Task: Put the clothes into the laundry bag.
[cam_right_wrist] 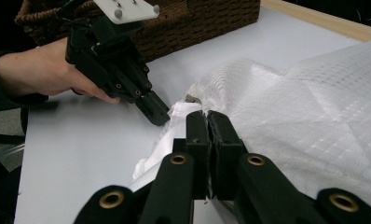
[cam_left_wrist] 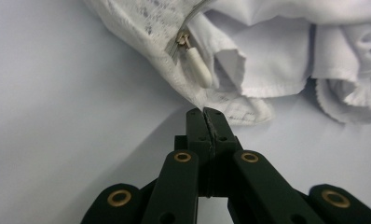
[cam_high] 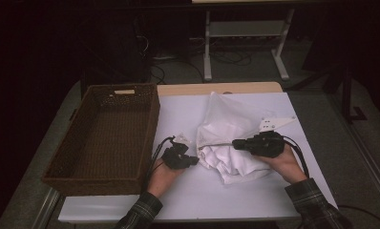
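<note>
You are working a white mesh laundry bag (cam_high: 231, 125) lying at the middle of the table (cam_high: 178, 114), clothes spilling from its open near end. Your right gripper (cam_right_wrist: 207, 116) is clamping its jaws on the bag's edge by the zipper. Your left gripper (cam_left_wrist: 206, 113), jaws together and empty, is sitting just left of the zipper pull (cam_left_wrist: 197, 67). A wicker basket (cam_high: 131, 95) is standing at the left.

white mesh zip bag (cam_high: 228, 138) lies crumpled, partly unzipped.
</note>
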A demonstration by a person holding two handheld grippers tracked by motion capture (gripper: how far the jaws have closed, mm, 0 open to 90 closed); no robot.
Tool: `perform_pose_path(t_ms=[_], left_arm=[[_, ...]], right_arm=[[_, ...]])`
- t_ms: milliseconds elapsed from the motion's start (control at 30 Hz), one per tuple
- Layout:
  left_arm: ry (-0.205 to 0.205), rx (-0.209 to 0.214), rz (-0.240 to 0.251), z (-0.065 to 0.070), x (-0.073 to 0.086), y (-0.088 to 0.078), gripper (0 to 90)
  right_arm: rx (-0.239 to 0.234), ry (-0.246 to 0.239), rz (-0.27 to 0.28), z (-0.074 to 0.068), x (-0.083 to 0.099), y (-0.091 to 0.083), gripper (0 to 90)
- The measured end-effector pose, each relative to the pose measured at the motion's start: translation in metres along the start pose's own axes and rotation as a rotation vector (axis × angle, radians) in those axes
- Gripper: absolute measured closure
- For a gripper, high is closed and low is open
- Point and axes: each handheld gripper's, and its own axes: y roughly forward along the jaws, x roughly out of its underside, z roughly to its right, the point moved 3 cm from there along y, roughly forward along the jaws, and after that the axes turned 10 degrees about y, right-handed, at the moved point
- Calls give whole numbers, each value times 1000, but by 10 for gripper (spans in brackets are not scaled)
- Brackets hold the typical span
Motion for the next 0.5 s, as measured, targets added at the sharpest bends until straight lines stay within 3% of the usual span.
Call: perform_pose_path(t_ms=[100, 200, 367, 500], left_arm=[[-3, 0, 5, -1, 1, 0, 900], [-8, 1, 11, -2, 1, 0, 900], [-5, -4, 11, -1, 2, 0, 900], [-4, -8, 8, 0, 1, 1, 900]], right_arm=[[-2, 14, -4, -4, -1, -3, 706], [18, 5, 7, -12, -2, -11, 612], [20, -4, -30, -25, 5, -17, 585], [43, -12, -67, -29, 17, -12, 567]])
